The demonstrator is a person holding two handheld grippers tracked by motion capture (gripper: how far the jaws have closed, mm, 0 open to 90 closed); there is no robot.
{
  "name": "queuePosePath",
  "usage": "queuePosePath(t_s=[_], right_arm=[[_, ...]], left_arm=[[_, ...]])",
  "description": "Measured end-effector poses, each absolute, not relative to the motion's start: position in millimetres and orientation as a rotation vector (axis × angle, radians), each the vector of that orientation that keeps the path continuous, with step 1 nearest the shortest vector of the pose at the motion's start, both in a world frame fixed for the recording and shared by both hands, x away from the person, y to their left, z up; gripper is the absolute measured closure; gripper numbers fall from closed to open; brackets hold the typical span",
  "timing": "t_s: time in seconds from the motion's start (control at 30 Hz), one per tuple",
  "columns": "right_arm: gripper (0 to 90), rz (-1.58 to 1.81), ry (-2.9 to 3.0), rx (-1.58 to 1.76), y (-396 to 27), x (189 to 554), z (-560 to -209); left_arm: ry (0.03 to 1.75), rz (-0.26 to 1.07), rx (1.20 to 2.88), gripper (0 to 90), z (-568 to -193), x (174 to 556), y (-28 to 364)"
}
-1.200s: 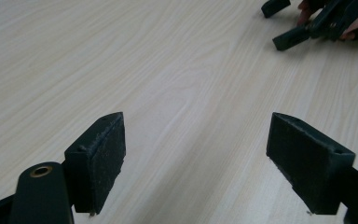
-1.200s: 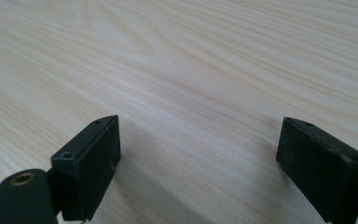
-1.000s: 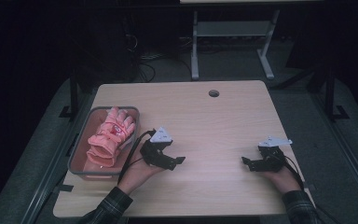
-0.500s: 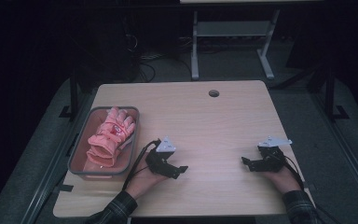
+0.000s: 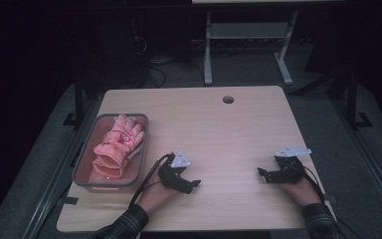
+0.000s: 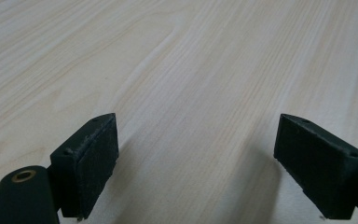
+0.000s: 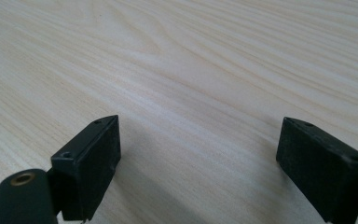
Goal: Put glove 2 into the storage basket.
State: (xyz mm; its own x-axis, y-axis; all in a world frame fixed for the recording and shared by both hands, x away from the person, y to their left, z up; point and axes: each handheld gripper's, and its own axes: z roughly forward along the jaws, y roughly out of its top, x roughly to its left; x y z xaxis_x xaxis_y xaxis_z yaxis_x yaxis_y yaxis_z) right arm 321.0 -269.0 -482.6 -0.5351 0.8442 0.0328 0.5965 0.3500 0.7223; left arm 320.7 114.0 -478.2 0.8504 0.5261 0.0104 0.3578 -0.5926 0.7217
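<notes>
— Since the earlier frame, what had moved?

— Only the left gripper (image 5: 195,184). It had come down toward the tabletop (image 5: 219,134) and drifted a little toward the front edge, away from the bin (image 5: 82,182). Its jaws had just been opening, with nothing between them; in the left gripper view the pads (image 6: 95,161) stood wide apart over bare wood.

— And the other one?

— The right gripper (image 5: 261,173) had kept its place near the front right corner, released as well, its jaws spread over empty wood grain in its own view.

— Where were the gloves?

— The pink gloves (image 5: 117,145) lay stacked inside the grey bin at the left edge of the tabletop, fingers pointing toward the far edge. Neither gripper touched them.

— Why would both grippers have sat so low and empty?

— My reading was that the work was finished: gloves put away in the bin, left hand (image 5: 151,195) drawn off and let down to rest, right hand (image 5: 298,187) parked well apart so as not to crowd it. Resting open on the wood looked like a neutral pose.
</notes>
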Motion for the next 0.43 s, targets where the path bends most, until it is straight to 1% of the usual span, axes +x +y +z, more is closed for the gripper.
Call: queuePosePath(t_s=[0.07, 0.17, 0.43], right_arm=[[13.3, 0.996, 2.273, 1.27, -269.0, 321.0, -482.6], [13.3, 0.996, 2.273, 1.27, -269.0, 321.0, -482.6], [13.3, 0.996, 2.273, 1.271, -269.0, 321.0, -482.6]], left_arm=[[0.624, 0.295, 2.268, 12.9, -477.9, 319.8, 113.6], [0.602, 0.251, 2.273, 13.7, -478.4, 320.0, 113.6], [0.595, 0.25, 2.274, 13.5, -478.4, 319.4, 113.4]])
